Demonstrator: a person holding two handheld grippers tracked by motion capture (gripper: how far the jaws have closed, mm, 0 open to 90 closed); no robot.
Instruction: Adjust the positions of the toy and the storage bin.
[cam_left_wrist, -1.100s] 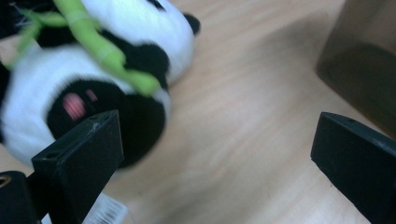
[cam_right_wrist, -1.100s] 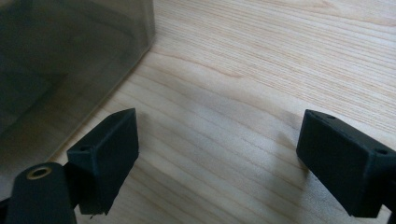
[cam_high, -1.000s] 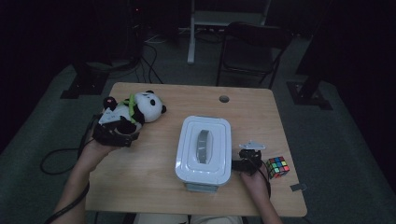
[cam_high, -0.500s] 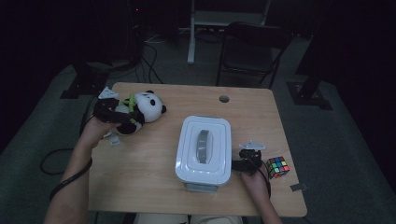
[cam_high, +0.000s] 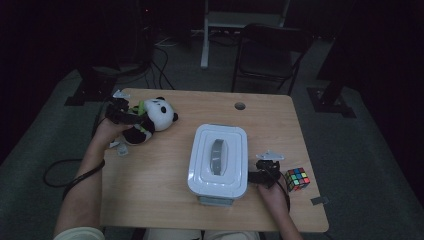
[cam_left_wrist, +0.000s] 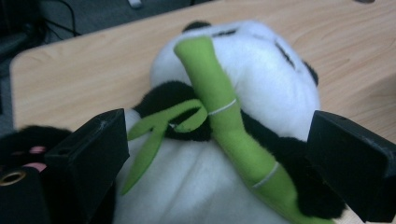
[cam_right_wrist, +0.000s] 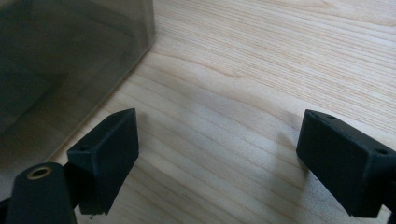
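Observation:
A black-and-white panda plush (cam_high: 152, 119) holding a green bamboo stalk (cam_left_wrist: 224, 107) lies at the far left of the wooden table (cam_high: 150, 185). My left gripper (cam_high: 125, 114) is at the plush's left side. In the left gripper view its jaws stand wide, one on each side of the panda's body (cam_left_wrist: 196, 186), so the left gripper (cam_left_wrist: 217, 158) is open. My right gripper (cam_high: 264, 169) rests low on the table just right of a white lidded box (cam_high: 218, 159). It is open (cam_right_wrist: 217, 154) over bare wood, with the box's grey wall (cam_right_wrist: 70, 60) to its left.
A colour-tiled puzzle cube (cam_high: 297, 178) sits right of my right gripper near the table's right edge. A round cable hole (cam_high: 240, 106) lies at the far middle. A black chair (cam_high: 270, 55) stands beyond the table. A cable (cam_high: 65, 172) trails off the left edge.
My left gripper has moved away from me along the panda's left side and now straddles its body. The panda, the box, the cube and my right gripper have stayed in place.

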